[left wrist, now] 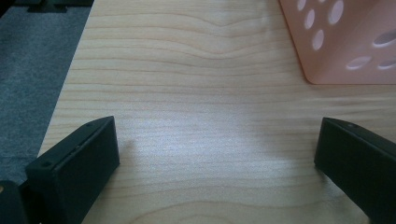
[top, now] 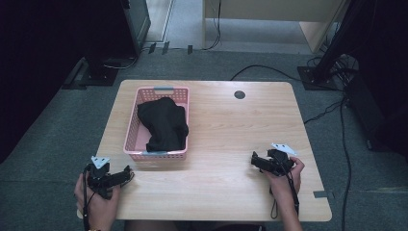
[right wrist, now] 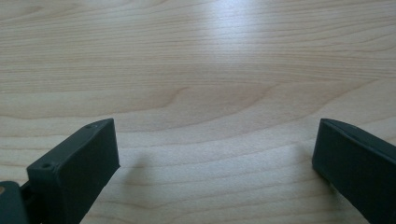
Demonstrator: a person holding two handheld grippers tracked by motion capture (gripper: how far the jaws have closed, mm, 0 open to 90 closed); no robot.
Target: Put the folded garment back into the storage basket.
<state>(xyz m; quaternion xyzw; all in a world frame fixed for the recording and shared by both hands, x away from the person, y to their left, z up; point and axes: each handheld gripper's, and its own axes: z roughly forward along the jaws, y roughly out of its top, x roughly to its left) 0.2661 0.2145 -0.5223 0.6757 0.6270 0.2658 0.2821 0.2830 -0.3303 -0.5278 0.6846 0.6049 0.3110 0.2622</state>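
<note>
- Table (top: 226,139) of light wood carries everything.
- Pink basket (top: 132,130) stands on its far left part, a black cloth (top: 163,122) bundled inside.
- Left gripper (top: 126,175), jaws spread wide, sits near the basket's near corner.
- Right gripper (top: 253,161), equally wide, rests over bare wood, well apart.

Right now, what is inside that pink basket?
A crumpled black cloth lies in the pink basket, covering most of its floor. Anything beneath the cloth is hidden.

Pink perforated basket (top: 130,137), table's left half; crumpled black cloth (top: 163,123) heaped inside
</note>
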